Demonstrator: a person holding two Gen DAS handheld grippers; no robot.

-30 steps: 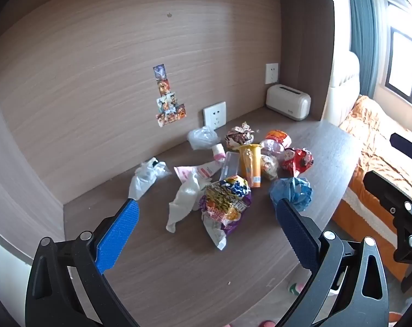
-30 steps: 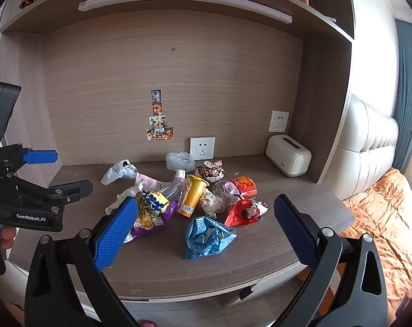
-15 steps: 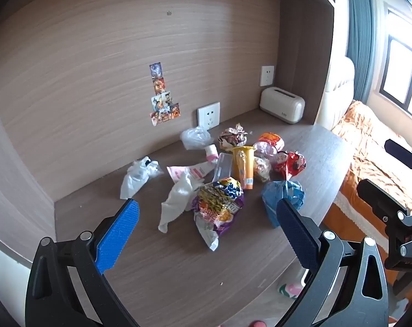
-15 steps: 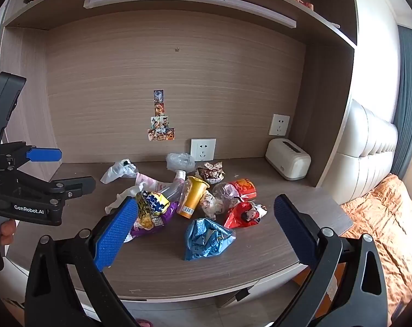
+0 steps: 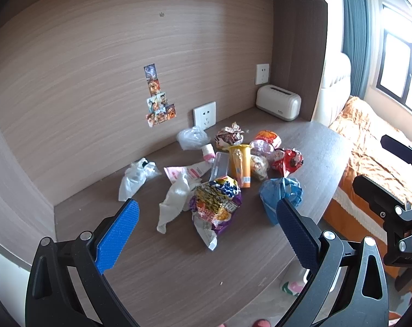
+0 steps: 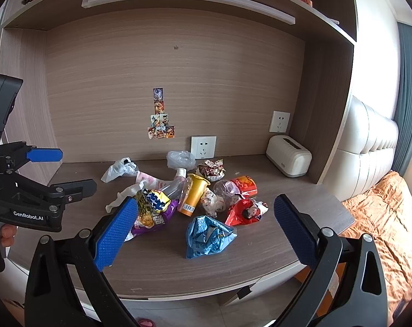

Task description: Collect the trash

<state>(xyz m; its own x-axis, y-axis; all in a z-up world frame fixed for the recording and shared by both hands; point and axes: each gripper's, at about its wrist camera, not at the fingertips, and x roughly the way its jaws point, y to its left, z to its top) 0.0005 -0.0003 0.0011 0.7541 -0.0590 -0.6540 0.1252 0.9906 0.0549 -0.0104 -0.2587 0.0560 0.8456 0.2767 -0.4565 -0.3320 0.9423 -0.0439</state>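
A heap of trash [image 6: 184,199] is found at the middle of the wooden bench [image 6: 260,259]: a blue crumpled bag [image 6: 206,235] nearest the front edge, a red wrapper [image 6: 245,211] just beside it, a yellow cup [image 6: 193,197] lying tilted, a purple and yellow snack bag [image 5: 219,204], and a white plastic bag [image 5: 135,177] set apart at the left. The left claw [image 5: 206,227] is held released above the near edge, short of the heap, nothing grasped. The right claw [image 6: 206,227] is likewise spread wide and empty, the blue bag seen between its pads. A white toaster [image 6: 289,159] is placed at the far right corner.
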